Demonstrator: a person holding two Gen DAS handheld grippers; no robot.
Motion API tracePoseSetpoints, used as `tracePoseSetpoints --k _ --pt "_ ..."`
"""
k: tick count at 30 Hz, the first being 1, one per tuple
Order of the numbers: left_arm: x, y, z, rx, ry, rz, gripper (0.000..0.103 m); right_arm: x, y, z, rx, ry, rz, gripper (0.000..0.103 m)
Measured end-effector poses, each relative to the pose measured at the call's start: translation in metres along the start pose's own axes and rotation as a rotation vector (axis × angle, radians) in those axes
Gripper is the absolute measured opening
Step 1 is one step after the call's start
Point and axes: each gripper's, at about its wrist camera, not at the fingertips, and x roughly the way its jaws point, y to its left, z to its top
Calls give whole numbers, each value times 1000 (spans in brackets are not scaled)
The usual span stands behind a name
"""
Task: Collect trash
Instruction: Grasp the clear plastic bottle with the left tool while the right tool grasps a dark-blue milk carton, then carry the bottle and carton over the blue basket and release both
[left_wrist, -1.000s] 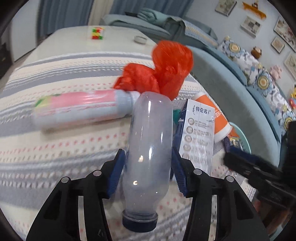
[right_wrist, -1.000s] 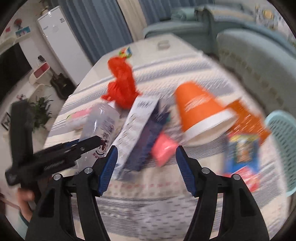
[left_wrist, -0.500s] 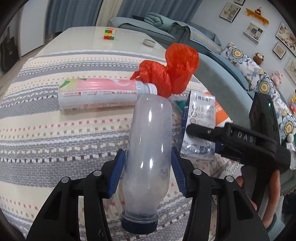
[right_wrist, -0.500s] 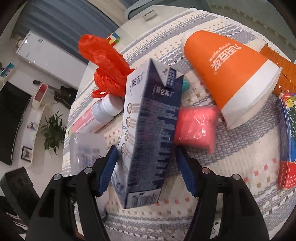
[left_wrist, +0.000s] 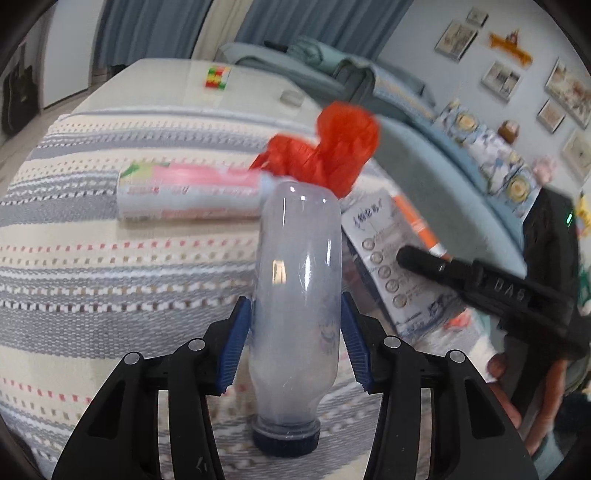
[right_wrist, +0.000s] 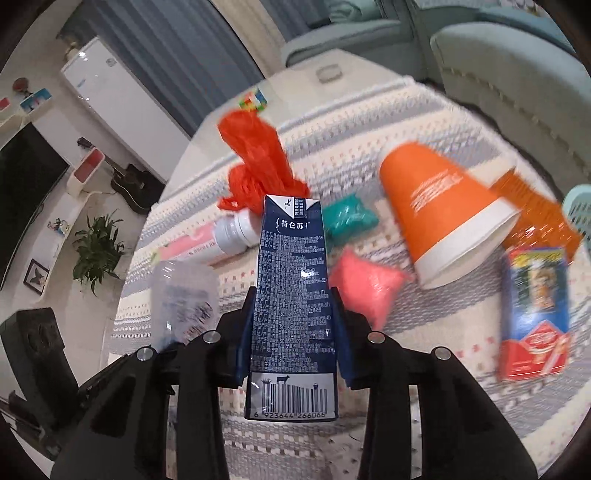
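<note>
Nearest the left wrist camera, the left tongs (left_wrist: 295, 347) angle down over the striped table (left_wrist: 92, 266), blue pads clamped on the clear plastic bottle (left_wrist: 297, 280), its dark cap toward the lens. In the right wrist view the right tongs (right_wrist: 293, 332) also tilt down and have just been closing: half a second ago their pads stood off the dark blue milk carton (right_wrist: 291, 280), now they press both its sides, barcode end nearest. Beyond lie the pink packet (right_wrist: 365, 286), orange paper cup (right_wrist: 439, 206), pink-labelled bottle (left_wrist: 188, 192) and red plastic bag (left_wrist: 332, 151), unmoved.
</note>
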Motion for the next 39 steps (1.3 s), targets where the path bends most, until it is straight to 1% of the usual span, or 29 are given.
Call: tracePoseSetpoints --k 3,6,7,8,12,14,16,17,18,19,20,25,27,30,33,37,39 --pt "-14 -13 6 8 -55 -14 47 -22 -5 3 -17 -49 -7 34" --pt "-29 -34 16 34 -106 -54 46 -52 -13 6 -20 -114 3 34" --pt "-35 -47 22 57 -125 -71 46 -65 -16 8 -26 -143 -4 34" --pt "-38 -55 27 71 -133 -79 46 -80 -19 10 -38 -182 -20 34" --pt "-45 -111 48 159 -164 -124 46 -138 -39 15 -68 -329 -97 34" --pt "-43 -147 56 214 -170 -145 46 -164 -56 17 -58 -385 -140 34" --pt "-37 -177 58 255 -172 -164 46 -182 -77 18 -28 -421 -176 34" --pt "-32 -192 59 272 -168 -176 46 -194 -95 19 4 -440 -205 34" --pt "-24 -212 61 293 -159 -192 46 -201 -109 20 30 -453 -238 34" --pt "-17 -223 61 305 -153 -204 46 -206 -120 20 46 -462 -266 34" --pt "-9 -237 61 320 -144 -219 46 -213 -137 20 71 -474 -312 34" --pt "38 -302 51 407 -92 -269 46 -227 -201 13 177 -475 -422 34" --pt "59 -317 43 427 -61 -277 46 -225 -229 10 229 -450 -454 34" --pt "101 -339 30 444 5 -282 47 -216 -265 2 300 -400 -489 34" --pt "135 -353 16 478 56 -259 47 -196 -288 -4 353 -339 -504 34" --pt "177 -362 -4 504 138 -226 48 -177 -316 -10 448 -258 -500 35" --pt "185 -353 -7 487 154 -222 48 -174 -320 -11 458 -255 -503 38"
